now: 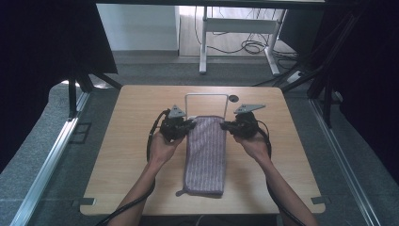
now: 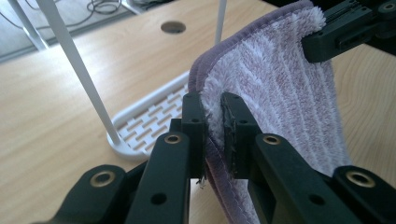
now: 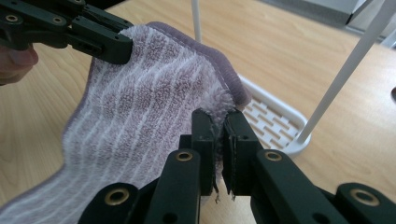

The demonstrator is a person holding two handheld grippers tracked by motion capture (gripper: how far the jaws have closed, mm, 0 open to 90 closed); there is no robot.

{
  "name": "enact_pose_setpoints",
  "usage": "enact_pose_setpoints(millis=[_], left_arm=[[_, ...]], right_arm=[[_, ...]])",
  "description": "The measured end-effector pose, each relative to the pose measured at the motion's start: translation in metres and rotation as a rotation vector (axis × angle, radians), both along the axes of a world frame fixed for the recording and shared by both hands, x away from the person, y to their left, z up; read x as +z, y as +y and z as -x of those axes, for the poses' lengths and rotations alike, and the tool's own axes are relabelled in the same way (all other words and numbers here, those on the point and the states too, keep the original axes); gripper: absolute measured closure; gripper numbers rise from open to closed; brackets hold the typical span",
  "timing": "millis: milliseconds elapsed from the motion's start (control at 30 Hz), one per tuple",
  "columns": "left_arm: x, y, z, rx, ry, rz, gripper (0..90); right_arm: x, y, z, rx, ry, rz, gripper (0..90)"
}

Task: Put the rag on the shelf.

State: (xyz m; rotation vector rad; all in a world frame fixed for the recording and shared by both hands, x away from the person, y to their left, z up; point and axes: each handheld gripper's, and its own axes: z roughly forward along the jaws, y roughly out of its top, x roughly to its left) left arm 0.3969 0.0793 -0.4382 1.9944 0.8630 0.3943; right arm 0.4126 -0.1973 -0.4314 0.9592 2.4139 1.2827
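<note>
Seen from above, the striped purple towel [image 1: 205, 155] lies lengthwise on the wooden table [image 1: 122, 141], its far end raised between the left gripper [image 1: 189, 125] and the right gripper [image 1: 225, 125], in front of a white rack [image 1: 205, 96]. Along the left gripper [image 2: 213, 122], the jaws are clamped on one far corner of the towel [image 2: 280, 93], the rack's slotted base [image 2: 149, 122] beyond. Along the right gripper [image 3: 220, 133], the jaws pinch the other corner of the towel [image 3: 140, 121].

Bare forearms; black left gripper [image 1: 188, 125], brass screws, grey plate, black cable.
</note>
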Motion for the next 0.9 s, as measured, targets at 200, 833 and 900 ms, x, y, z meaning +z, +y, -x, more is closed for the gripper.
enact_pose_setpoints(millis=[200,833,900], left_arm=[[0.021,0.001,-0.002,-0.004,-0.037,-0.004,80.2],[0.081,0.004,-0.021,0.04,-0.124,-0.02,80.0],[0.086,0.004,-0.024,0.041,-0.128,-0.019,79.9]], right_arm=[[0.02,-0.002,-0.001,0.001,-0.032,-0.021,84.4],[0.082,0.002,-0.017,-0.001,-0.133,-0.011,84.4],[0.087,0.002,-0.019,-0.004,-0.144,-0.008,84.4]])
